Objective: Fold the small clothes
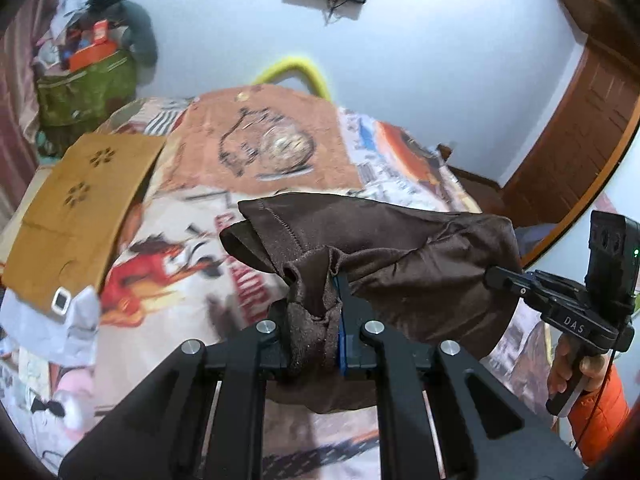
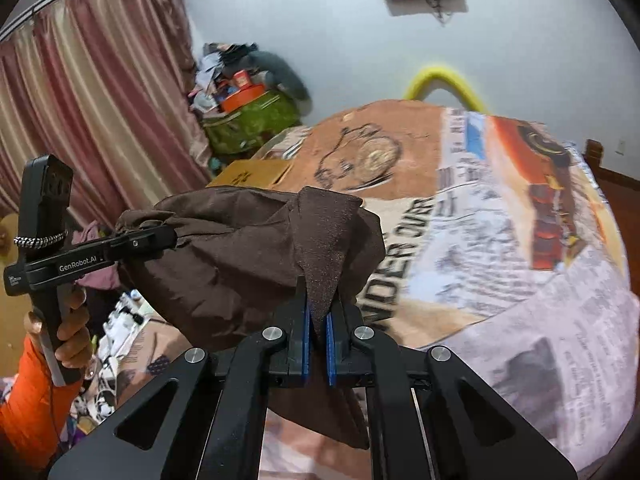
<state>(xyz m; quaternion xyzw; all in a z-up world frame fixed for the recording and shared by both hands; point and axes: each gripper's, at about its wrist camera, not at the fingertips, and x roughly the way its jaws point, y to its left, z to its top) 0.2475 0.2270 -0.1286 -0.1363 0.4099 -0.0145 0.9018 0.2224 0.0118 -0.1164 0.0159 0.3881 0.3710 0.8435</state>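
Note:
A dark brown garment hangs stretched in the air above the bed, held between both grippers. In the left wrist view my left gripper is shut on a bunched edge of it, and cloth covers one finger. My right gripper pinches the other end at the right, in a hand with an orange sleeve. In the right wrist view my right gripper is shut on a pointed corner of the garment between blue pads. There my left gripper grips the far left edge.
Below lies a bed with a printed blanket and an orange-brown cloth with a drawing. A cardboard sheet rests at the bed's left side. A green bag piled with clutter, pink curtains and a wooden door surround it.

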